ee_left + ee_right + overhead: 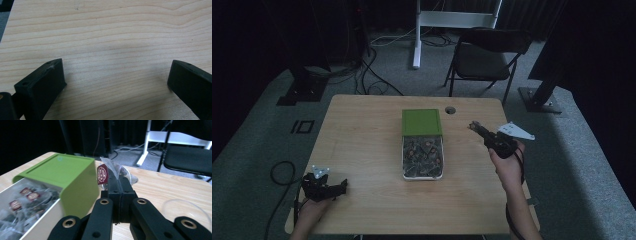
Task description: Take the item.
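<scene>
A white box (403,159) full of tea bags (25,195) sits mid-table, its green lid (421,122) slid back over the far half. To the right of the box, my right gripper (474,126) is raised above the table and shut on one clear tea bag (117,170). The bag's dark red tag (102,174) hangs beside the closed jaws of the right gripper (120,178), close to the lid's corner (82,177). My left gripper (343,185) rests near the front left corner of the table. Its jaws stand wide apart over bare wood, and the left gripper (116,72) holds nothing.
A round cable hole (450,110) lies in the wooden table (362,140) beyond the lid. A black folding chair (487,55), a white desk leg (416,35) and floor cables (372,75) stand behind the table.
</scene>
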The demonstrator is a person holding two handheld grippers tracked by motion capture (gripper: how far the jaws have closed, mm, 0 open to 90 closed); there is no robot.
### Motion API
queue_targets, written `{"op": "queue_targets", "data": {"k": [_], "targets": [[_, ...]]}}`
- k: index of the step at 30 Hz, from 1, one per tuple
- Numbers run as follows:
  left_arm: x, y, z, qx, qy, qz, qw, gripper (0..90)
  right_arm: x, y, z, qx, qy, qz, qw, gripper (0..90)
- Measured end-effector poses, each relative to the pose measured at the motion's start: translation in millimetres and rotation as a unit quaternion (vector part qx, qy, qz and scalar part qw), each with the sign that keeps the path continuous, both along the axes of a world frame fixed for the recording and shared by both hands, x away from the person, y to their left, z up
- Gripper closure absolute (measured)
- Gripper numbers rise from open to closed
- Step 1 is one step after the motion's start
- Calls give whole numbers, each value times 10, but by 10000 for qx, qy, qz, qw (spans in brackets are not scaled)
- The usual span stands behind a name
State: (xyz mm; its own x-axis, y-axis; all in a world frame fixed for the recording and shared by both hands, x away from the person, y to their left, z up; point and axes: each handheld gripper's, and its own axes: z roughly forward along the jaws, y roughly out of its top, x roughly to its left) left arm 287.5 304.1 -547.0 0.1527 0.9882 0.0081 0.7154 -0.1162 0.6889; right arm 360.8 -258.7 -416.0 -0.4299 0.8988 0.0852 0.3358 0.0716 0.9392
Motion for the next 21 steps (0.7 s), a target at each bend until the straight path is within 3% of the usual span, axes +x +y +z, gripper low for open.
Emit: {"op": "queue_targets", "data": {"k": [12,21], "targets": [[0,0,0,1,2,-2,10000,17,148,-407,-90,68,2,-719,9974,900],[0,0,0,0,2,-2,10000,17,256,-575,-153,38,93,-953,9954,899]]}}
